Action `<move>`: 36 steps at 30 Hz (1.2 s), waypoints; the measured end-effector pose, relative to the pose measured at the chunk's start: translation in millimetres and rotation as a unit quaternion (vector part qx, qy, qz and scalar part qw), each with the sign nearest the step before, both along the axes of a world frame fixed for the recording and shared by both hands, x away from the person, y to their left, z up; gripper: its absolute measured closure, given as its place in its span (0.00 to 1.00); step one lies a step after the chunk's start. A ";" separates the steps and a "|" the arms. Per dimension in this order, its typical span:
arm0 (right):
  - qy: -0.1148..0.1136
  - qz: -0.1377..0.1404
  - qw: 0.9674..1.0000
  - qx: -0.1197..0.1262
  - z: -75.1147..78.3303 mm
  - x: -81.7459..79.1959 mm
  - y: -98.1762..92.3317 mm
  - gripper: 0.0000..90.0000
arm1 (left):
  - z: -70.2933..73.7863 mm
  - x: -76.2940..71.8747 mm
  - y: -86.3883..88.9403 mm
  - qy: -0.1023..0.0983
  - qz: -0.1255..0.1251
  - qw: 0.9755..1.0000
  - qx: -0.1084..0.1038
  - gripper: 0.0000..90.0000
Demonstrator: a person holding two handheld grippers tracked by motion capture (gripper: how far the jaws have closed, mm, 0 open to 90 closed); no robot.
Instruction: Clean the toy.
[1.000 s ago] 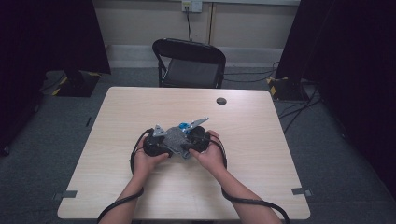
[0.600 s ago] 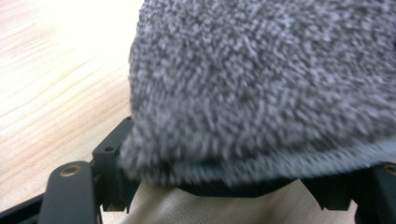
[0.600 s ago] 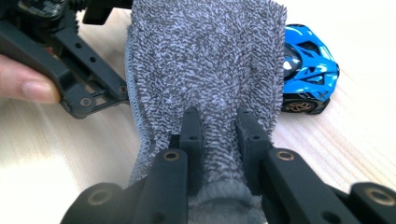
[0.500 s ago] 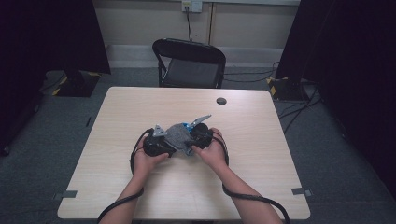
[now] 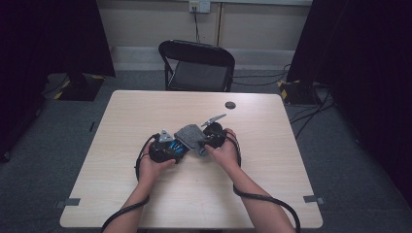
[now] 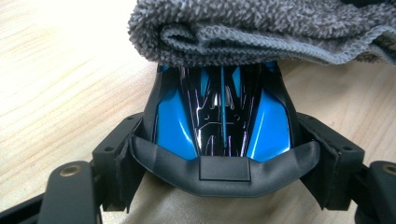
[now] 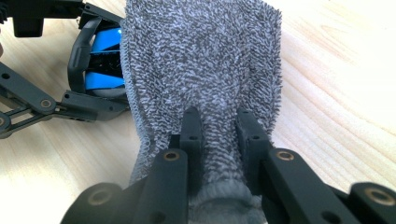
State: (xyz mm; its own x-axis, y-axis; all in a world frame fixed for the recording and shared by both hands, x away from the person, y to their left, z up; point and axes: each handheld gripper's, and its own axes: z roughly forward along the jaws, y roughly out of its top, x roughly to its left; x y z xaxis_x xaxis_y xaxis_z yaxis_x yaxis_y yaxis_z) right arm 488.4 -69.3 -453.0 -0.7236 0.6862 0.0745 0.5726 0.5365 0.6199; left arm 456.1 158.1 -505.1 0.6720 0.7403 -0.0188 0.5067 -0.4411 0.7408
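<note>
A blue and black toy car point(image 6: 222, 126) is clamped at its sides between the left gripper's point(image 6: 224, 163) black jaws above the pale wooden table point(image 6: 60, 79), its far end being covered by a folded grey cloth point(image 6: 261, 28).

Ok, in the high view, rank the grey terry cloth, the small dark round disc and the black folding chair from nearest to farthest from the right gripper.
1. Grey terry cloth: clamped in the right gripper.
2. Small dark round disc: on the table, just beyond.
3. Black folding chair: behind the table's far edge.
</note>
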 end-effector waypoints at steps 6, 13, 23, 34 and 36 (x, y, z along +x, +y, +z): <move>-0.001 -0.004 1.000 -0.002 -1.0 4.0 0.0 0.84 | 0.0 0.0 0.0 0.000 0.000 1.000 0.000 0.27; 0.002 -0.015 1.000 0.000 -1.6 12.6 -2.8 0.84 | 0.0 0.0 0.0 0.000 0.000 1.000 0.000 0.27; 0.005 -0.033 0.999 0.002 -3.0 25.1 -9.9 0.84 | 0.0 0.0 0.0 0.000 0.000 1.000 0.000 0.27; 0.010 -0.051 0.999 0.010 -5.2 35.3 -17.5 0.84 | 0.0 0.0 -0.1 0.000 0.000 1.000 0.000 0.27; 0.008 -0.051 0.999 0.007 -4.9 36.0 -17.4 0.84 | 0.0 0.0 0.0 0.000 0.000 1.000 0.000 0.27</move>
State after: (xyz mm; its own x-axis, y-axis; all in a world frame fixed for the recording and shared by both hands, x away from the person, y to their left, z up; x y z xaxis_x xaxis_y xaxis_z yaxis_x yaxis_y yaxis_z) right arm 524.4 -86.6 -457.9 -0.6487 0.7549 0.0965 0.6338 0.4658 0.6175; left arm 456.1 158.1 -505.2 0.6718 0.7405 -0.0189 0.5065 -0.4406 0.7412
